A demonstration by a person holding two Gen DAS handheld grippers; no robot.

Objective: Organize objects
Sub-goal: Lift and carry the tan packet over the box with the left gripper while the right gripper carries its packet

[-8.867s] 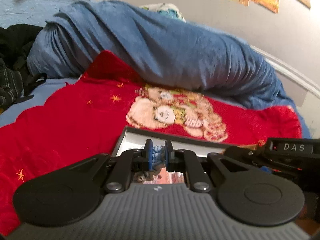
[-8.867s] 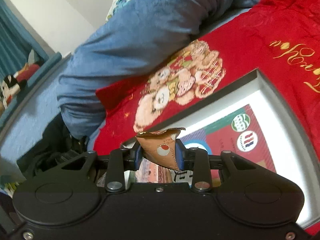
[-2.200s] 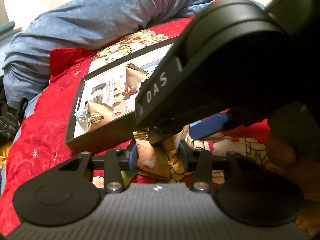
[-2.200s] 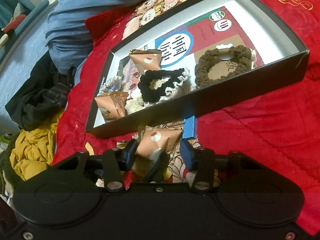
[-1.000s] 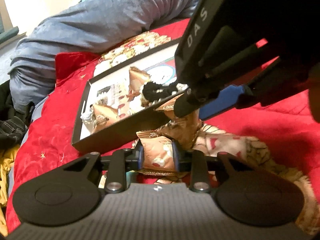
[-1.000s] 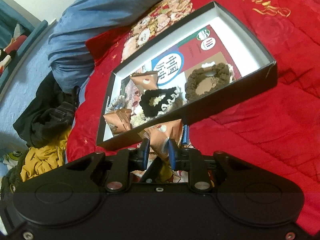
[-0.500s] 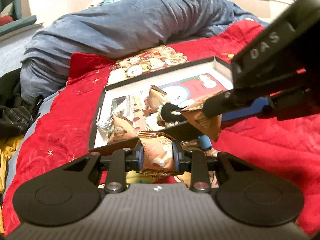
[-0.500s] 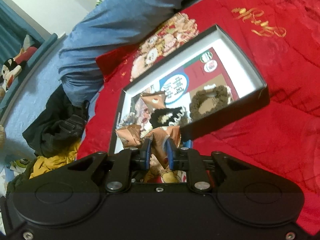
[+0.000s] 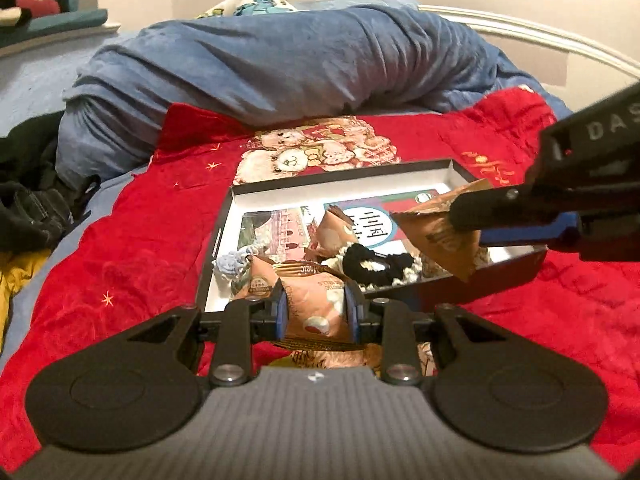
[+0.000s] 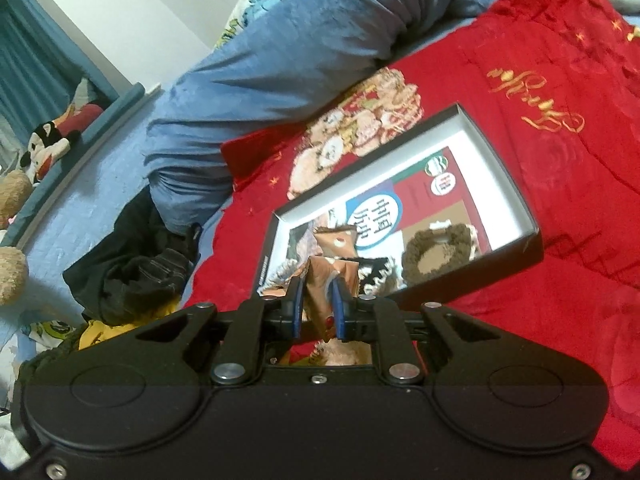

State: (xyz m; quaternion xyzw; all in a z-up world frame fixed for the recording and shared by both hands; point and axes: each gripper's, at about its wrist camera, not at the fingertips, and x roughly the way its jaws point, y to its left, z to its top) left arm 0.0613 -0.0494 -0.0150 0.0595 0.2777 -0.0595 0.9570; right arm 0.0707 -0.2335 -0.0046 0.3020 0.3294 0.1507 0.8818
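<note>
1. Your left claw (image 9: 315, 312) was clamped on a crinkly brown foil snack packet (image 9: 316, 304), its blue pads pressing the glossy wrapper from both sides, just in front of the box's near wall.
2. Your right claw (image 10: 316, 306) pinched a second brown foil packet (image 10: 326, 276) almost flat; in the left view this creased, pillow-shaped packet hung over the box's right end.
3. The shallow black cardboard box (image 9: 216, 236), rectangular with white inner walls and a printed paper lining, lay on a plush red velvet blanket (image 9: 140, 232) on the bed.
4. Inside it lay two more foil packets, a fuzzy black scrunchie (image 9: 372, 264), a brown knitted scrunchie (image 10: 438, 256) and a pale blue woolly scrunchie (image 9: 232, 262) in the near left corner.
5. Behind the box a soft, wrinkled blue duvet (image 9: 260, 64) was bunched in a long roll.
</note>
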